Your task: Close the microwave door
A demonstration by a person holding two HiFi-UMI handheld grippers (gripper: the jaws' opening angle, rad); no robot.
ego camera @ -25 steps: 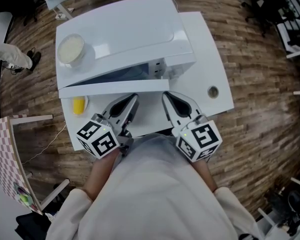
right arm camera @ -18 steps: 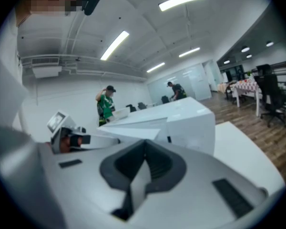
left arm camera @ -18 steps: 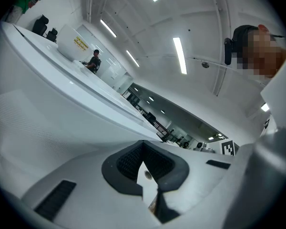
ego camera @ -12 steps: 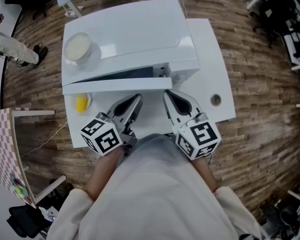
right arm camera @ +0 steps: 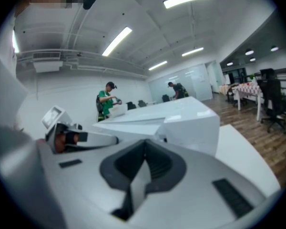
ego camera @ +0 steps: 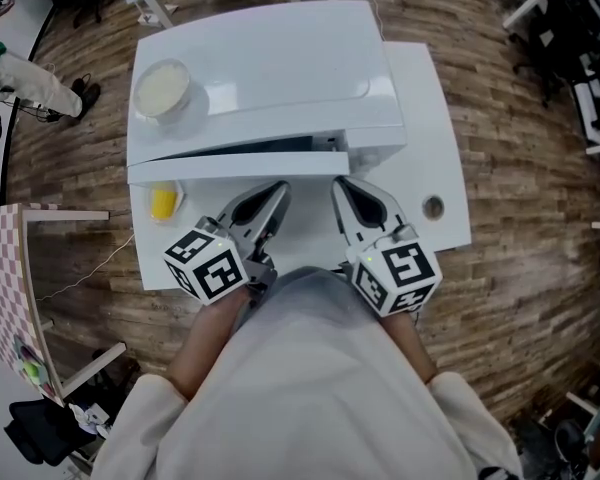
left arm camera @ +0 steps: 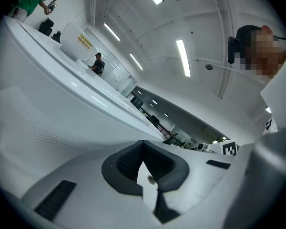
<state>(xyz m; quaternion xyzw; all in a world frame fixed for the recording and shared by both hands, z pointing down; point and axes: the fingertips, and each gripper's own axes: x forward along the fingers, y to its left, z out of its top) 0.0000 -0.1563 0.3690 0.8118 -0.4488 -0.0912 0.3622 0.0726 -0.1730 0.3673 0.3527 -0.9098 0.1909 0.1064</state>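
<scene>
Head view, starting at the left: a round white tub (ego camera: 163,88) sits on top of the microwave (ego camera: 280,58), near its left rear corner. Below it, a small yellow thing (ego camera: 163,204) lies on the white table (ego camera: 420,98), just beside the left end of the door (ego camera: 230,170).

The door is not latched yet. It stands a little off the body, with a thin dark gap along its top edge that is wider toward the right. I judge the swing mostly done, with only the last push and the latch left.

Your left gripper (ego camera: 273,196) points at the front of the door near its middle, with its tip just short of it or on it; I cannot tell which. In the left gripper view its jaws (left arm camera: 145,173) are pressed together with nothing between them, and the door's white face (left arm camera: 62,123) fills the left of that picture.

Your right gripper (ego camera: 348,193) sits just beside the door's free right end. The right gripper view shows that gripper (right arm camera: 142,175) clenched too, on nothing, with the microwave's right corner (right arm camera: 190,123) close ahead.

Farther right, a round hole (ego camera: 433,207) marks the bare table. A flat push with either clenched tip should seat the door.
</scene>
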